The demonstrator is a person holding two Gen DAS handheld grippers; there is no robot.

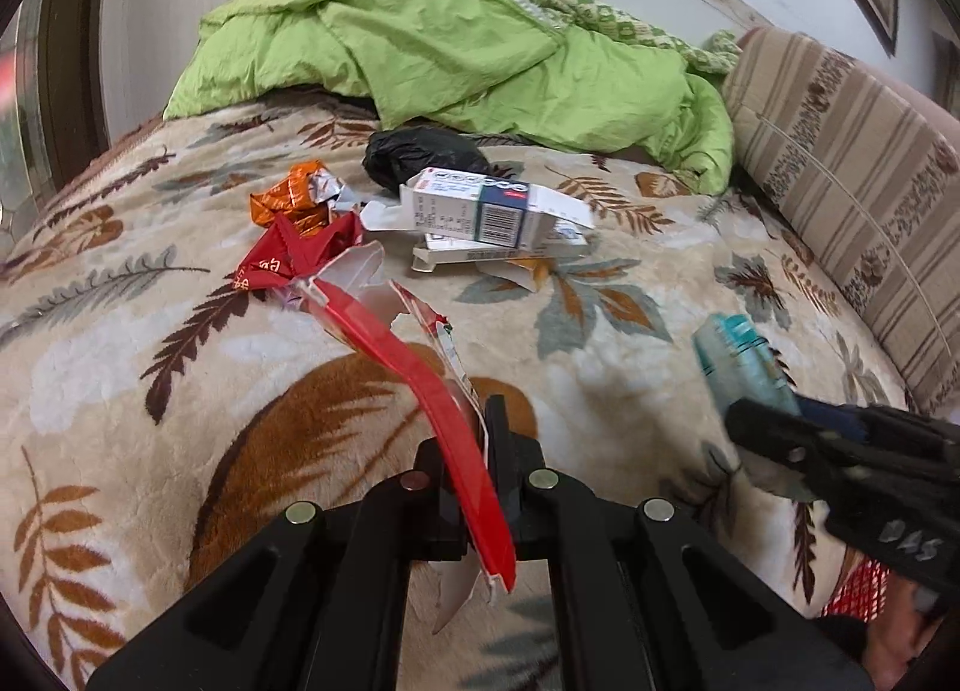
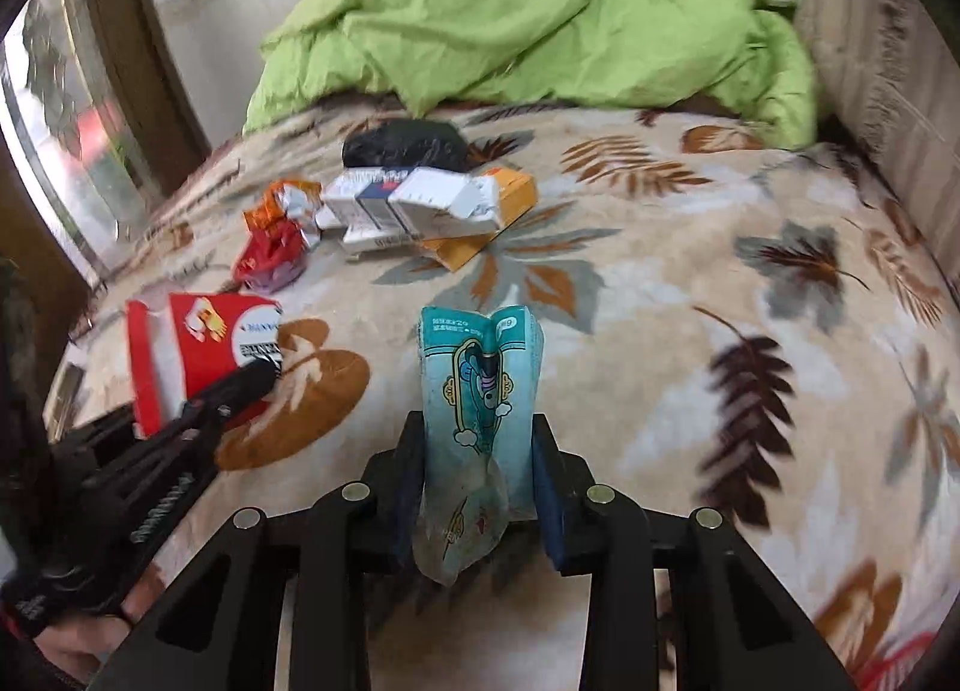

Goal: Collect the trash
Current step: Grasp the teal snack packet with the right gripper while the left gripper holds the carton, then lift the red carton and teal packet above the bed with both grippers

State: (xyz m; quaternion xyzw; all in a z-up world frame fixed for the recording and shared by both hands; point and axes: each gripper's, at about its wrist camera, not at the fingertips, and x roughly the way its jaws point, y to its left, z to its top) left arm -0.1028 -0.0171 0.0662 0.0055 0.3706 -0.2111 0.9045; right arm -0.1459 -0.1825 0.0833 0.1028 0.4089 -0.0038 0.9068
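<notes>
Two grippers are both loaded just now: the left gripper (image 1: 474, 487) is clamped on a torn red carton (image 1: 432, 373), flattened and ragged at its far end, and the right gripper (image 2: 480, 481) is squeezing a pale blue packet (image 2: 480, 385) between its blue pads (image 2: 549, 499), the packet standing upright out of the jaws. Both pieces hang a little above the leaf-patterned blanket (image 1: 150, 343) that covers the bed, the red carton toward its left side and the blue packet nearer the middle.

By my reading the picking-up step is done for these two, and the next move is to carry them off to wherever the trash is going. No bin is clearly in view; something red and netted (image 1: 858, 589) peeks in at the near right edge, but I cannot tell what it is.

More waits farther up the blanket: a crumpled red wrapper (image 1: 288, 262) touching an orange one (image 1: 294, 199), then an open white box (image 1: 480, 208) lying on flatter cartons (image 1: 498, 259), and a black plastic bag (image 1: 420, 150) just behind, near the green duvet (image 1: 450, 42) at the far edge. Whether the bag holds anything I cannot tell; the white box looks empty, flaps open
</notes>
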